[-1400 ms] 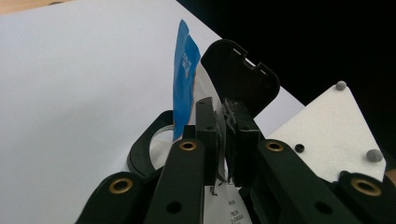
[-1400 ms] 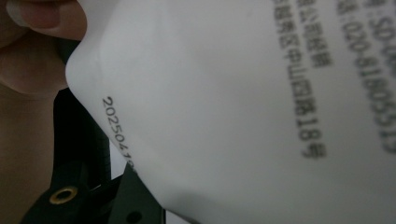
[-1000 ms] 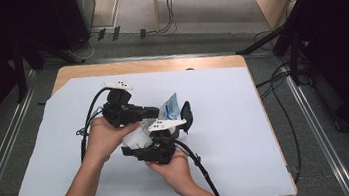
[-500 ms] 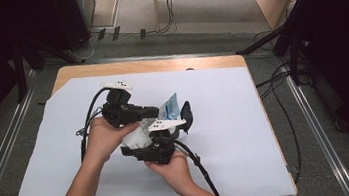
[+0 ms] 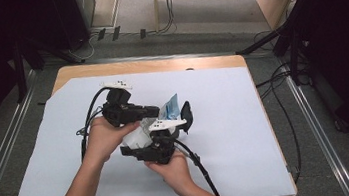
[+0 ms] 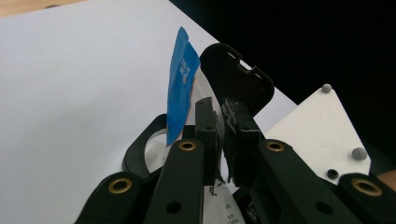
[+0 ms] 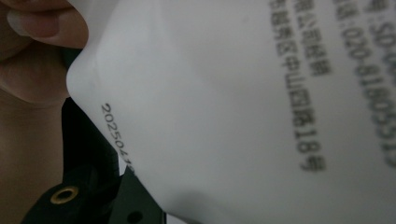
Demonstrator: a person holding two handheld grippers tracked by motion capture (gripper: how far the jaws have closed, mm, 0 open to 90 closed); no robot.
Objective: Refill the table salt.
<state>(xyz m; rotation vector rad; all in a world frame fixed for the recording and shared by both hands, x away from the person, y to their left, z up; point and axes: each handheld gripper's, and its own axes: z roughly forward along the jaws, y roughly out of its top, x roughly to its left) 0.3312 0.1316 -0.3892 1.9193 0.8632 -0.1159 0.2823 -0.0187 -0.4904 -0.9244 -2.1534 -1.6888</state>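
A white packet with a blue top (image 5: pixel 169 107) is held up over the middle of the table between both grippers. My left gripper (image 5: pixel 156 111) reaches in from the left. In the left gripper view its jaws (image 6: pixel 220 105) are pinched together on a thin edge of the packet (image 6: pixel 180 88). My right gripper (image 5: pixel 177 116) comes from below with one jaw on each side of the packet, one finger (image 6: pixel 238 74) beside the blue top. In the right gripper view the packet's printed white side (image 7: pixel 243 102) lies across the jaws, and a thumb (image 7: pixel 37 23) rests on its corner.
A large white sheet (image 5: pixel 223 102) covers most of the wooden table (image 5: pixel 158 64). Black cables trail from both grippers toward the near edge. Metal rails run along the floor at both sides, and more cables lie on the floor to the right.
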